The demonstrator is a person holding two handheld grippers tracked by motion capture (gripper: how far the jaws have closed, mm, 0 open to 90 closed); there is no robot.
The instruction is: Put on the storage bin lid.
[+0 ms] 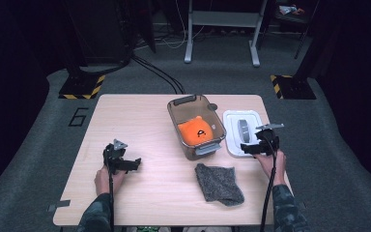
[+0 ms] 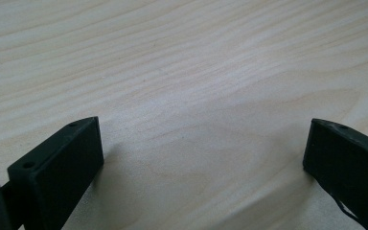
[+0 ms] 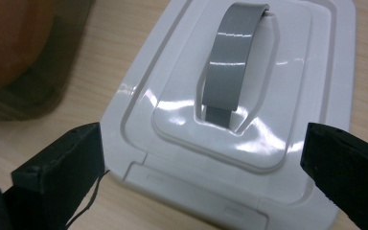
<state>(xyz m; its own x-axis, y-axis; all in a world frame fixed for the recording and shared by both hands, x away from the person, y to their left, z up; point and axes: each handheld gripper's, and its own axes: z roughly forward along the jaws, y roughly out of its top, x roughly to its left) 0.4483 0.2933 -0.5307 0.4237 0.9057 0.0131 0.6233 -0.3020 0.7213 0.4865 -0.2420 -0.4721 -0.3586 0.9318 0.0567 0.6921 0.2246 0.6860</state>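
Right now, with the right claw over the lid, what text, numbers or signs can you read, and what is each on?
"6": painted dark on the grey floor, left of the table.
"A"-like black mark: on the orange plush toy inside the brown bin; could be a face.
White lid and grey cloth: no readable text.

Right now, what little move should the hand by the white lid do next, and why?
Probably ease the right gripper forward and close on the white lid's grey handle. Its jaws are open, aimed at the lid, holding nothing, and the box beside it stands uncovered.
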